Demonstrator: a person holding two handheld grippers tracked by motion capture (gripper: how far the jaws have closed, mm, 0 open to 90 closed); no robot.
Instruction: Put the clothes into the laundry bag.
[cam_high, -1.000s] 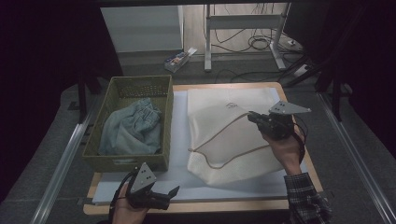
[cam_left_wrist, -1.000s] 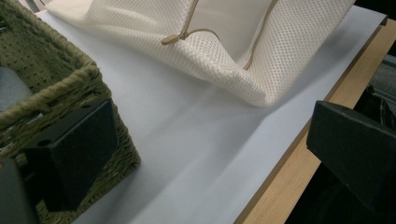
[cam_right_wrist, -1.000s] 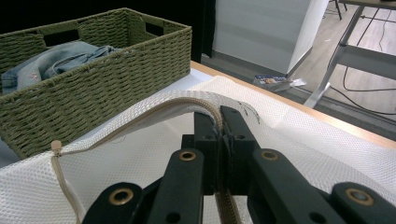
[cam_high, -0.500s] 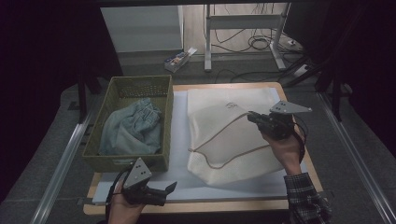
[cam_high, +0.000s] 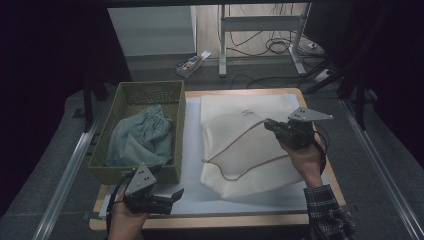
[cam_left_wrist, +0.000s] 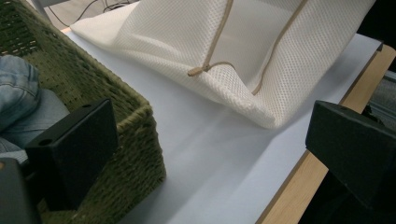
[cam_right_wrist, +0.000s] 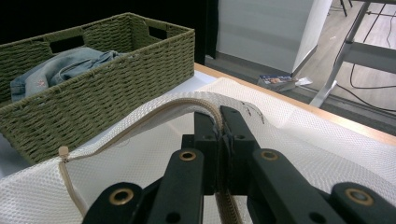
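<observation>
Right gripper (cam_right_wrist: 219, 122): jaws clamped on the beige zipper band (cam_right_wrist: 159, 108) of the white mesh laundry bag (cam_high: 242, 145), lifting that edge off the table (cam_high: 227, 221). The bag lies on a white sheet (cam_high: 192, 150) at table centre-right; what it holds cannot be made out.

Left gripper (cam_high: 172, 197): jaws spread wide, empty, hovering at the near table edge just beside the green woven rectangular basket (cam_high: 114, 166).

The basket holds a crumpled light-blue denim garment (cam_high: 140, 137), partly hidden behind the basket wall in the left gripper view.

Beyond the table: a small printed box (cam_high: 192, 62) on the floor and metal stand legs (cam_high: 222, 47) with cables.
</observation>
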